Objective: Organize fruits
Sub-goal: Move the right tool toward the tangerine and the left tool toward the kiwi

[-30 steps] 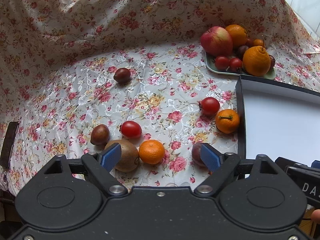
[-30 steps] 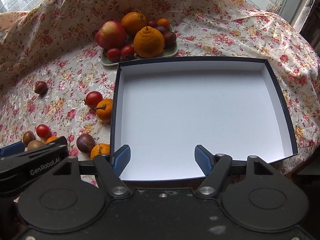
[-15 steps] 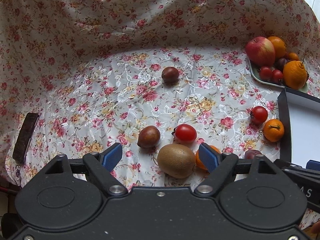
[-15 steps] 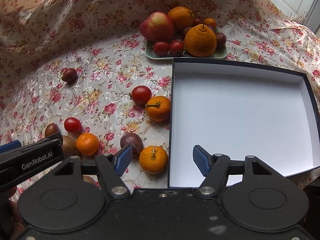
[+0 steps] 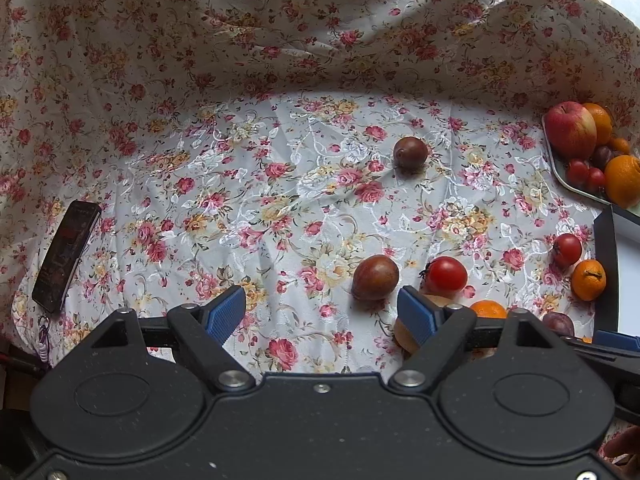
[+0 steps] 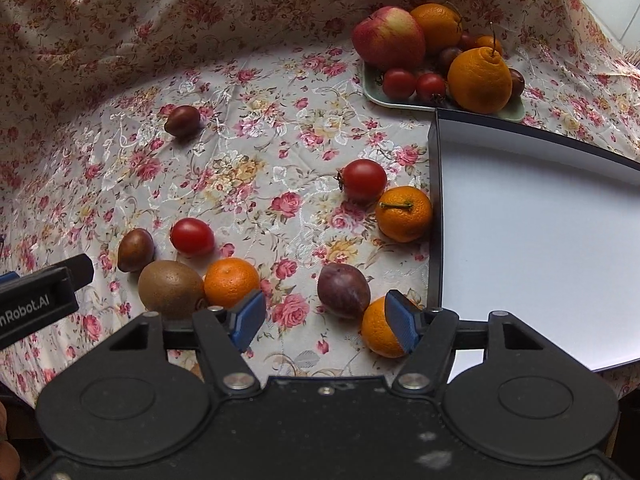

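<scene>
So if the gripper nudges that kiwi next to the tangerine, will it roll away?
The kiwi is egg-shaped, so it would probably wobble rather than roll far. The tangerine against it may block one side. Its fuzzy skin and the wrinkled cloth likely add grip.

Floral cloth (image 6: 248, 168) w/ loose fruit; fruit tray (image 6: 516, 114), box (image 6: 434, 216), phone (image 5: 66, 256).

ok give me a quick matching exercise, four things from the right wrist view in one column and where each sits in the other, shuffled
Things:
1. apple
2. kiwi
3. dark plum
4. black box

Places:
A. on the cloth, touching a mandarin at its right
B. on the green tray at the back
C. at the right, its white inside bare
D. on the cloth, just ahead of the right hand-held gripper

Pairs: 1-B, 2-A, 3-D, 4-C
</scene>
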Action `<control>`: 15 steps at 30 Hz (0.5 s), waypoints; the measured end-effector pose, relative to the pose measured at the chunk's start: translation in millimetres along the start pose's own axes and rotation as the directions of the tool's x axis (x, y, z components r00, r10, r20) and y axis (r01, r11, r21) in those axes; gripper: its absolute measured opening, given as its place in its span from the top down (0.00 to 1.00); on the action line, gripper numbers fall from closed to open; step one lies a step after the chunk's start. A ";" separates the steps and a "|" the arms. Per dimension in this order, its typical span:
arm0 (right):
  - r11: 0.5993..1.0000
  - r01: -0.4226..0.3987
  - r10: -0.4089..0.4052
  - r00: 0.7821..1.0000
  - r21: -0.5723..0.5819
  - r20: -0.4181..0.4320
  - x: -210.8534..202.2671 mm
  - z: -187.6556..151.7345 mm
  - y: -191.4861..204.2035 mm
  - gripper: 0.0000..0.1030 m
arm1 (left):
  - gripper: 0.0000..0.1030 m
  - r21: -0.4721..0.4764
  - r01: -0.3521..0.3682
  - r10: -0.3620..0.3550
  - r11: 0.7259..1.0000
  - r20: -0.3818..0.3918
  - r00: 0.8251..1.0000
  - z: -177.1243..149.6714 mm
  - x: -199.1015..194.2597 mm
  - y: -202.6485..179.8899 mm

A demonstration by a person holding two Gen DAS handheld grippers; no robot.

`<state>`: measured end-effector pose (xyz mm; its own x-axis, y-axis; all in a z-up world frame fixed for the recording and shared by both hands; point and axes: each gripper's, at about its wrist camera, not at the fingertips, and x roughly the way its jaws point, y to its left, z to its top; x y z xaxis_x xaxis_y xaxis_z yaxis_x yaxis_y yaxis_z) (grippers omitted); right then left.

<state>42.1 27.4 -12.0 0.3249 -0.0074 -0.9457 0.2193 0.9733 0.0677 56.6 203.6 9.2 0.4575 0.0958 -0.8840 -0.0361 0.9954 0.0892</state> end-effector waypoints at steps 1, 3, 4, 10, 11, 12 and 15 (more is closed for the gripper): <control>1.000 -0.004 0.004 1.000 -0.005 0.003 1.1 0.0 3.6 0.33 | 0.18 0.001 -0.002 0.002 1.000 -0.004 1.000 0.0 1.0 2.4; 1.000 -0.017 0.017 1.000 -0.014 0.002 4.7 1.0 12.1 0.33 | 0.18 0.000 -0.005 0.005 1.000 -0.010 1.000 -0.8 3.1 7.4; 1.000 -0.022 0.022 1.000 -0.016 -0.001 6.4 1.4 15.1 0.33 | 0.18 0.000 -0.005 0.005 1.000 -0.014 1.000 -1.3 4.7 10.4; 0.999 -0.027 0.027 1.000 -0.029 -0.016 20.6 4.8 31.0 0.33 | 0.18 -0.026 -0.019 0.018 0.999 -0.048 0.999 -3.2 14.6 25.3; 0.999 -0.025 0.025 1.000 -0.031 -0.017 23.3 5.4 34.0 0.33 | 0.18 -0.032 -0.023 0.021 0.999 -0.052 0.998 -3.4 15.3 27.6; 0.999 -0.023 0.022 1.000 -0.030 -0.018 25.6 5.9 35.4 0.33 | 0.18 -0.038 -0.023 0.021 0.999 -0.054 0.998 -3.6 15.8 30.1; 0.999 -0.015 0.014 1.000 -0.030 -0.028 33.0 7.3 38.1 0.33 | 0.18 -0.048 -0.023 0.020 0.999 -0.054 0.998 -3.7 16.4 35.5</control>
<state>67.9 62.5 -38.2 0.3017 0.0126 -0.9533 0.1872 0.9797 0.0722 59.6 240.6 -3.8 0.4079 0.1159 -0.9056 -0.0894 0.9922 0.0868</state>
